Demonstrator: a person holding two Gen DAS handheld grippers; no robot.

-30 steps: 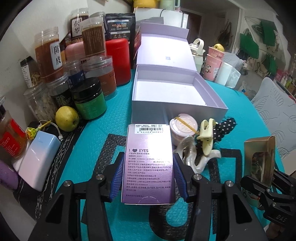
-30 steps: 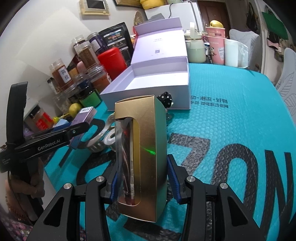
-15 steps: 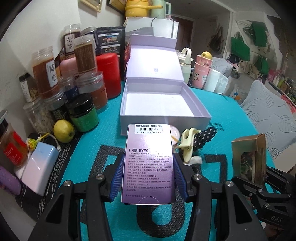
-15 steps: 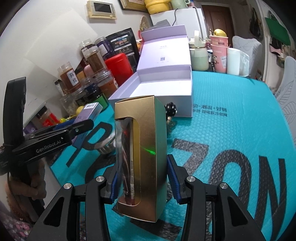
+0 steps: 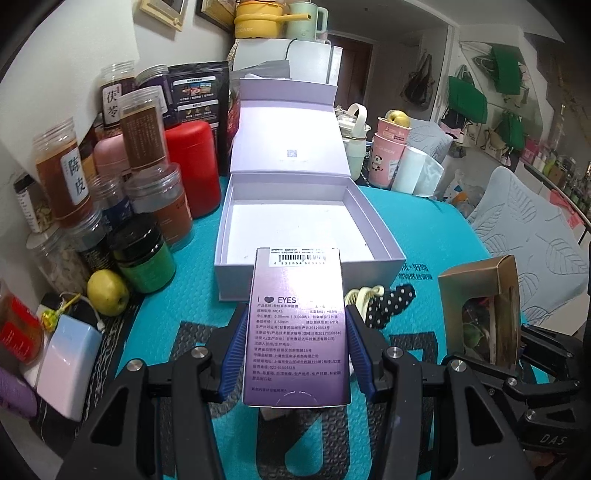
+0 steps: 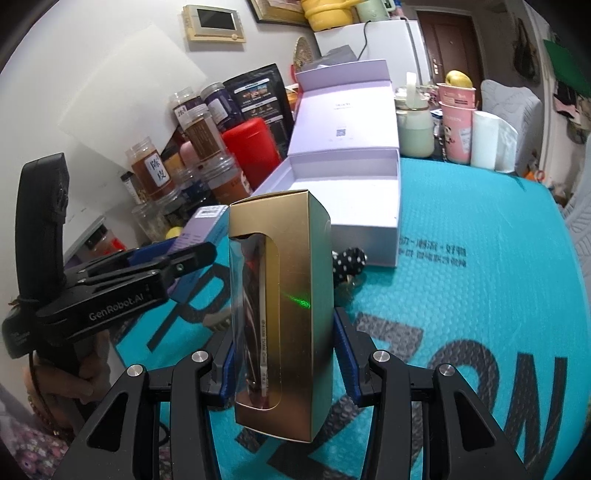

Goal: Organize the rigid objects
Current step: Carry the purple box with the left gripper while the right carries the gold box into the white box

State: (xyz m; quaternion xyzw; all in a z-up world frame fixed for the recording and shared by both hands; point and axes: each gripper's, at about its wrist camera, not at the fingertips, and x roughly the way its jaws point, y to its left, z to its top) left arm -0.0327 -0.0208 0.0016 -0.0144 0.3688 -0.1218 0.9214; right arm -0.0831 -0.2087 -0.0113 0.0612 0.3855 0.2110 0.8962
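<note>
Above the teal mat (image 5: 192,266), nothing is yet placed in the open lavender gift box (image 5: 380,240): a purple contact-lens carton (image 5: 297,325) is clamped by the left gripper (image 5: 295,354), a gold windowed carton (image 6: 291,314) by the right gripper (image 6: 284,365), and hair clips (image 5: 380,299) are left beside the box.

A lived-in home, likely a dining corner: ahead of the fingers, food jars (image 5: 66,173) crowd the tabletop (image 5: 436,229); beyond stand a white fridge (image 6: 384,40) topped with a yellow pot (image 5: 255,18), a wall intercom panel (image 6: 214,22), a wooden door (image 6: 447,40) and hung green bags (image 5: 465,99).
</note>
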